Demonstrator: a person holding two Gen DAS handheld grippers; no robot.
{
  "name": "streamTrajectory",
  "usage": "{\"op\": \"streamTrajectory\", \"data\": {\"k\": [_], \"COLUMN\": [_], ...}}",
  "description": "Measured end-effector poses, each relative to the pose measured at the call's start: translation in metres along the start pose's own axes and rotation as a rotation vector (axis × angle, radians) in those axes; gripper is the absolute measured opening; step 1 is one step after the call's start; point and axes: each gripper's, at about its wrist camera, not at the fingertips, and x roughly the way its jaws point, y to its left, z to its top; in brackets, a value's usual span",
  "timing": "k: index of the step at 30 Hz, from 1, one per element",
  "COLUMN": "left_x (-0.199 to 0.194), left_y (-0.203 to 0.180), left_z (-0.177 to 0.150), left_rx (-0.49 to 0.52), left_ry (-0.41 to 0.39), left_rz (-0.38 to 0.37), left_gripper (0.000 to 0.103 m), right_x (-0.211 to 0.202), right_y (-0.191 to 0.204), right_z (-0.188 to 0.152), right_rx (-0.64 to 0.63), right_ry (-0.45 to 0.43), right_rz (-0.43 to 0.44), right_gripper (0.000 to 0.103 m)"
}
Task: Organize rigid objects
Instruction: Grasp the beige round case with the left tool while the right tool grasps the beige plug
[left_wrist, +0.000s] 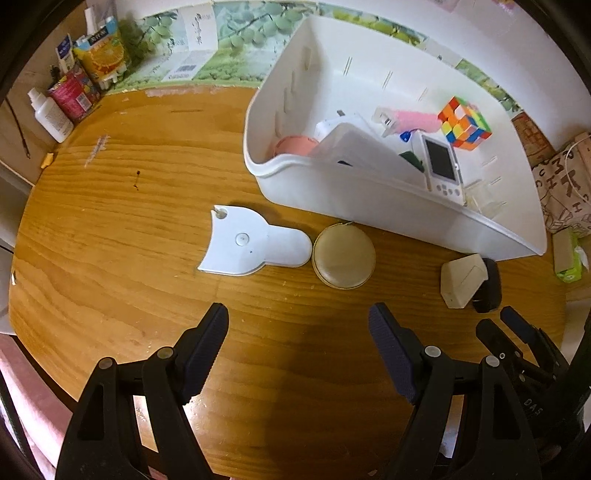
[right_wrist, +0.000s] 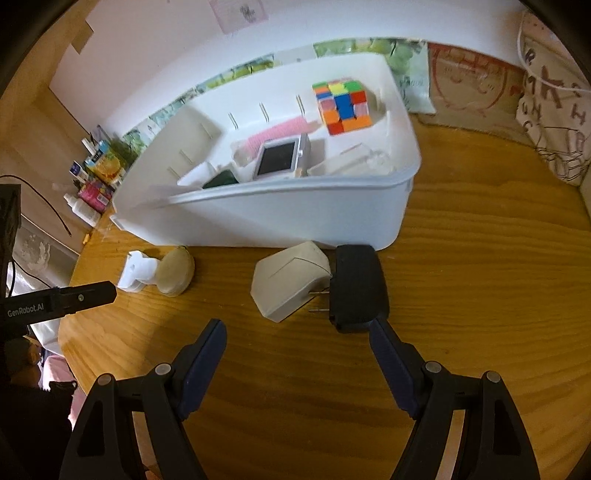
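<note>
Both claws apart and empty above the wooden table (left_wrist: 110, 229). Left gripper (left_wrist: 299, 332) just short of the white flat scraper (left_wrist: 251, 243) and the round beige case (left_wrist: 343, 256), these two touching, in front of the white bin (left_wrist: 369, 206). Scraper flat, long axis across the view, rounded handle toward the case. Right gripper (right_wrist: 297, 338) just short of the white charger (right_wrist: 288, 280) and the black adapter (right_wrist: 360, 288), close in front of the bin; charger prongs toward the adapter. Inside the bin: puzzle cube (right_wrist: 343, 107), small screen device (right_wrist: 279, 158). Cartons and bottles (left_wrist: 74, 88) behind the bin's left, against the wall.
</note>
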Motion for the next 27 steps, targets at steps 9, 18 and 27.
{"op": "streamTrajectory", "data": {"k": [9,18,27], "left_x": [0.026,0.053,0.074], "left_y": [-0.014,-0.035,-0.042], "left_z": [0.012,0.023,0.031], "left_rx": [0.04,0.081,0.08], "left_ry": [0.08,0.161,0.209], "left_rz": [-0.009,-0.025,-0.014], "left_gripper": [0.081,0.081,0.081], "right_x": [0.012,0.023,0.03], "right_y": [0.005,0.0,-0.005], "right_z": [0.008,0.012,0.016], "right_rx": [-0.03,-0.024,-0.011], "right_ry": [0.018,0.045,0.046], "right_rz": [-0.045,-0.082,-0.094], "right_gripper": [0.093,0.093,0.093]}}
